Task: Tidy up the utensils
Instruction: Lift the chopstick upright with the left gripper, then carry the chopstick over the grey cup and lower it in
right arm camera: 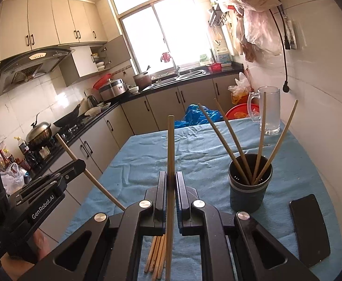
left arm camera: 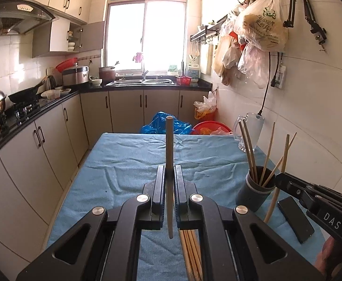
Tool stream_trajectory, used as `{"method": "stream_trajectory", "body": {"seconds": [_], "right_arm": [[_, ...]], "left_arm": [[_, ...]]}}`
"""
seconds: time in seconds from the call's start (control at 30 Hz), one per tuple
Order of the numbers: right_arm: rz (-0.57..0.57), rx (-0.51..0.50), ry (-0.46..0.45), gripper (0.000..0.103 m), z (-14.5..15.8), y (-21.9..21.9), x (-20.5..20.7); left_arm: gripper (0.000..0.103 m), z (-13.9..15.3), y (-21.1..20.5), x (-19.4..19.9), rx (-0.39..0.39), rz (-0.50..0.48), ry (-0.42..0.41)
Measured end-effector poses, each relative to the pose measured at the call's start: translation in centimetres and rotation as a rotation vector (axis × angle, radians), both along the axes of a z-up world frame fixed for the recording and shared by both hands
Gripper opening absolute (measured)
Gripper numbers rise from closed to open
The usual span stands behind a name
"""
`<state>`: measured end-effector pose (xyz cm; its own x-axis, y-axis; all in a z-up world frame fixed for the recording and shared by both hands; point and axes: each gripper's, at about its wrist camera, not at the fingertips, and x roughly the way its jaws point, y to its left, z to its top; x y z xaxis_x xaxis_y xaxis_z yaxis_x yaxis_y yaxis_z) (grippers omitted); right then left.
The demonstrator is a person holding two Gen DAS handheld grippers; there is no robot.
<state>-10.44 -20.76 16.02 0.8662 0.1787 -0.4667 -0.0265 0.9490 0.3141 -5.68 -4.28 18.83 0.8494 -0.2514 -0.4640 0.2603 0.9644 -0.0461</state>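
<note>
The left gripper (left arm camera: 170, 175) was clamped tight on a single chopstick (left arm camera: 169, 164), which stood nearly upright between its jaws, both ends sticking out. The right gripper (right arm camera: 170, 182) pinched a second chopstick (right arm camera: 170, 175) the same way, also close to vertical. Directly beneath the grippers, a loose bundle of chopsticks (right arm camera: 156, 256) lay flat on the blue tablecloth (right arm camera: 147, 159). To the right of the bundle stood a dark cylindrical holder (right arm camera: 249, 187) with four chopsticks leaning out of it at different angles. In the left wrist view the right gripper appeared just beside this holder. A black phone (right arm camera: 309, 230) lay flat on the cloth, right of the holder. Farther back, near the table's far right corner by the wall, stood an upright glass mug (right arm camera: 265, 112).
</note>
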Motion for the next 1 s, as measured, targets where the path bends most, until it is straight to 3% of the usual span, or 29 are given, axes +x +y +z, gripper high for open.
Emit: {"method": "stream_trajectory", "body": {"seconds": [0.53, 0.87, 1.0], "right_arm": [[-0.042, 0.035, -0.037, 0.007, 1.0, -2.4, -1.4], [-0.144, 0.063, -0.113, 0.007, 3.7, -6.6, -3.1], [-0.199, 0.075, -0.163, 0.007, 5.6, -9.0, -3.5]], "left_arm": [[0.006, 1.4, -1.9, -0.6, 0.015, -0.047, -0.02], [0.006, 4.8, -4.3, 1.1, -0.11, -0.181, 0.044], [0.006, 6.8, -5.8, 2.0, -0.15, -0.216, 0.033]]}}
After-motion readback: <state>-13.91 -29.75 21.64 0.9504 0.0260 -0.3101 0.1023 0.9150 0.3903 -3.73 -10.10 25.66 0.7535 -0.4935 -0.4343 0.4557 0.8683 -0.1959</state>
